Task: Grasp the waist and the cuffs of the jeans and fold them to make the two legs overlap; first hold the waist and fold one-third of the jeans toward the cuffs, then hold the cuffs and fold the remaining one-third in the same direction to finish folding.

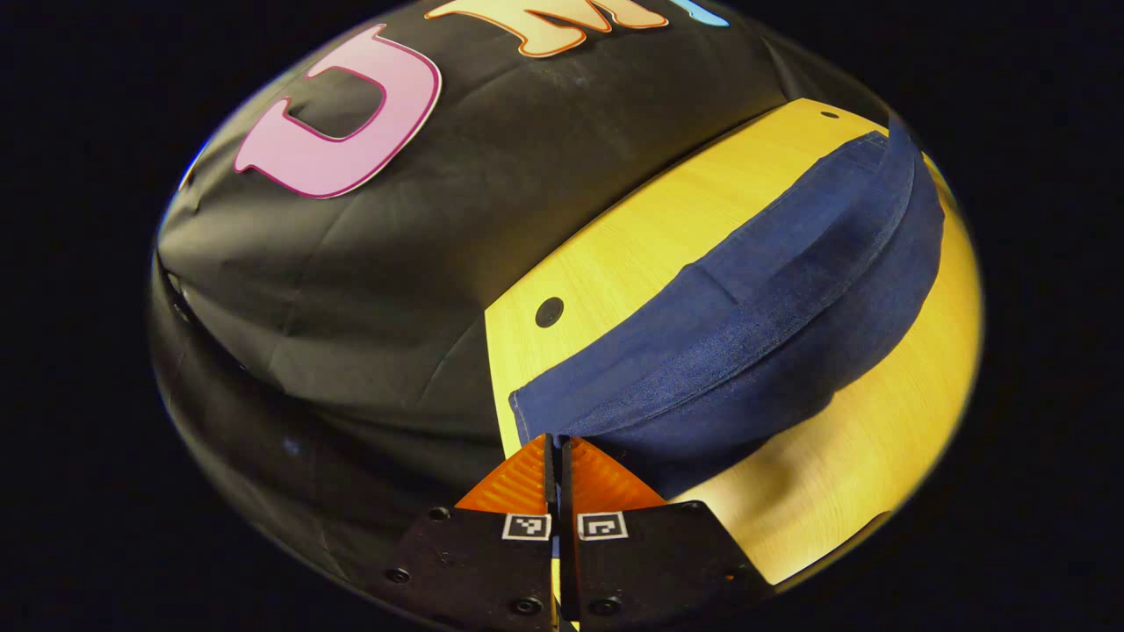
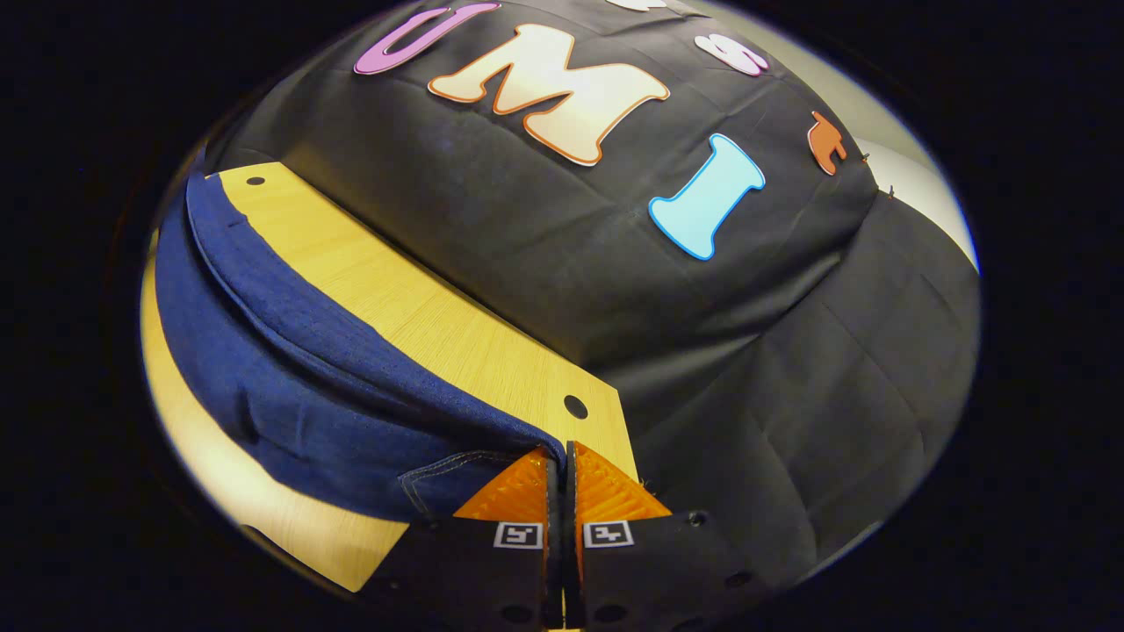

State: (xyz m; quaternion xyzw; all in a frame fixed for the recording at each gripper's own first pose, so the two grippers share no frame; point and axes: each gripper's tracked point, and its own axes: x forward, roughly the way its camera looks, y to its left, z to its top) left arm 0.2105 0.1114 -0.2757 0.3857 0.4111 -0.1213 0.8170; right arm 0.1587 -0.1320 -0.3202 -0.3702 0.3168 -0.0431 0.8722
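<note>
- The jeans [image 1: 746, 333] lie lengthwise on the wooden table [image 1: 632, 237], a long dark blue band running from the near end of the tabletop toward the far end.
- In the left gripper view the left gripper [image 1: 558, 443] sits at the near corner of the jeans, its two fingers drawn together with only a thin slit between them, and the denim edge meets the tips. Whether cloth is actually pinched in that slit cannot be told.
- In the right gripper view the right gripper [image 2: 559, 452] is at the other near corner of the jeans [image 2: 290, 369], fingers likewise pressed close, with a stitched hem running right up into the tips; a grip on the fabric looks likely but is not clear.
- The denim bulges upward in a rounded ridge along its length, with a fold line on top.
- The table [image 2: 439, 325] shows a small dark hole [image 2: 575, 406] near its corner, just beside the right gripper.
- Black cloth backs the table on its far side.
</note>
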